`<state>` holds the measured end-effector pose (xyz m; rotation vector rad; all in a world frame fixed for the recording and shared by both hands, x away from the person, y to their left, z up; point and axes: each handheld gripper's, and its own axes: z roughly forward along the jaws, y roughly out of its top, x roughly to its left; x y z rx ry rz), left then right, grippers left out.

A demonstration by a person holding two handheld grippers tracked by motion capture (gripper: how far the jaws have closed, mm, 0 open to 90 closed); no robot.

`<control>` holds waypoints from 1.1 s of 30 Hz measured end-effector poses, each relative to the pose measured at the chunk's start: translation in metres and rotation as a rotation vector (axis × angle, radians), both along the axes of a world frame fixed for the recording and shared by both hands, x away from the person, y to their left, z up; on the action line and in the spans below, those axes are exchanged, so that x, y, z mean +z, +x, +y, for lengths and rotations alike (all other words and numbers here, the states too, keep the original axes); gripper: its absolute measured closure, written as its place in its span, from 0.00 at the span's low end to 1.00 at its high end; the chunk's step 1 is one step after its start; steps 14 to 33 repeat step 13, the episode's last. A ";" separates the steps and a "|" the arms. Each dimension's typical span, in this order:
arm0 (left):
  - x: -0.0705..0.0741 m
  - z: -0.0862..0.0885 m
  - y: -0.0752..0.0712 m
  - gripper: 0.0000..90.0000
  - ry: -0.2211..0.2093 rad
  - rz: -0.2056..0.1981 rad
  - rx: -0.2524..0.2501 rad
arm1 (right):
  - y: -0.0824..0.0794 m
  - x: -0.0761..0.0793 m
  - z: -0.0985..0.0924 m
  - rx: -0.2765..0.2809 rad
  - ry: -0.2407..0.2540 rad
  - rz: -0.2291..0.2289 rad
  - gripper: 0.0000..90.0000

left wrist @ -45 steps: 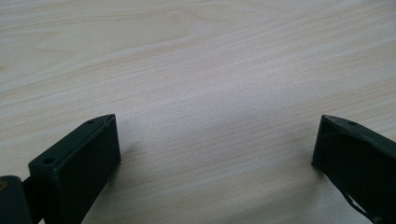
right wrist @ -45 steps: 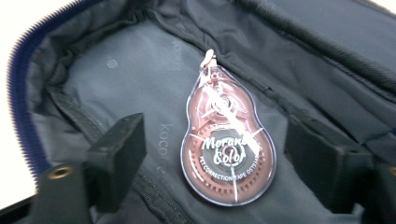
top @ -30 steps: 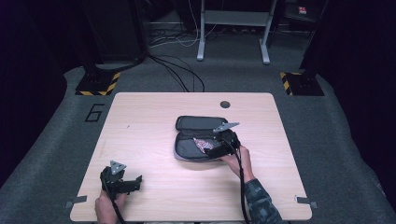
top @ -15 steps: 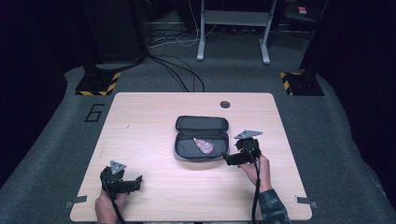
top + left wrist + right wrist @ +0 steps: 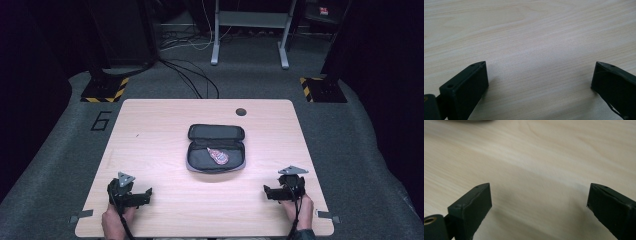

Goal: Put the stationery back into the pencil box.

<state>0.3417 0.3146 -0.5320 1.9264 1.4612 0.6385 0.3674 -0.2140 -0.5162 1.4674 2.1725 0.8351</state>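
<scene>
A black zip case (image 5: 216,148) lies open in the middle of the wooden table (image 5: 160,130), and a small red and white object (image 5: 218,156) rests in its lower half. My left gripper (image 5: 148,195) sits on the table near the front left corner, open, with bare wood (image 5: 539,75) between its jaws. Near the front right corner my right gripper (image 5: 267,192) rests on the table, also open, its jaws wide apart over bare wood (image 5: 539,195). Both grippers are well clear of the case.
A round cable hole (image 5: 241,111) sits near the table's far edge. Beyond the table are a metal stand (image 5: 247,30), cables on the grey floor (image 5: 190,75) and two yellow-black striped bases (image 5: 105,90). A "6" mark (image 5: 101,120) lies left of the table.
My right gripper has drawn back from the open case to the front right of the table and set down there, empty. The left gripper has stayed put.
</scene>
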 end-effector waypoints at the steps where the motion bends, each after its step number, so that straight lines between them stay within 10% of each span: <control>1: 0.000 0.000 0.000 0.01 -0.001 -0.001 0.001 | -0.003 -0.003 -0.003 -0.007 0.000 0.001 0.05; 10: 0.000 0.000 0.000 0.01 -0.001 -0.004 0.001 | -0.016 -0.014 -0.018 -0.026 0.014 -0.084 0.00; 33: 0.000 0.000 0.000 0.01 -0.001 -0.004 0.001 | -0.016 -0.014 -0.018 -0.026 0.021 -0.075 0.00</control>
